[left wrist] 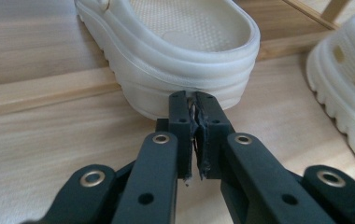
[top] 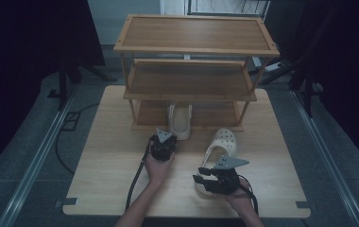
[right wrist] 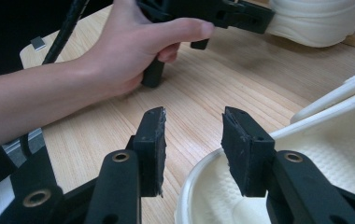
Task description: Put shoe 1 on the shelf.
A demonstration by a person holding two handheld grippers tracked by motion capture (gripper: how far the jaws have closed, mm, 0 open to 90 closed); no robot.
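Foam clogs look light, soft and a little springy. Our left gripper [left wrist: 192, 100] is clenched, empty, at the heel of the clog on the rack [top: 180, 120]. Our right gripper [right wrist: 192, 135] hangs released over the heel rim of the second clog [top: 221, 144] on the table [top: 111, 156]; we would pinch that rim.

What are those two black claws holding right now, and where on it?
Nothing. The left gripper is shut, its tips against the heel of the clog by the shelf. The right gripper hangs open over the other clog's heel rim.
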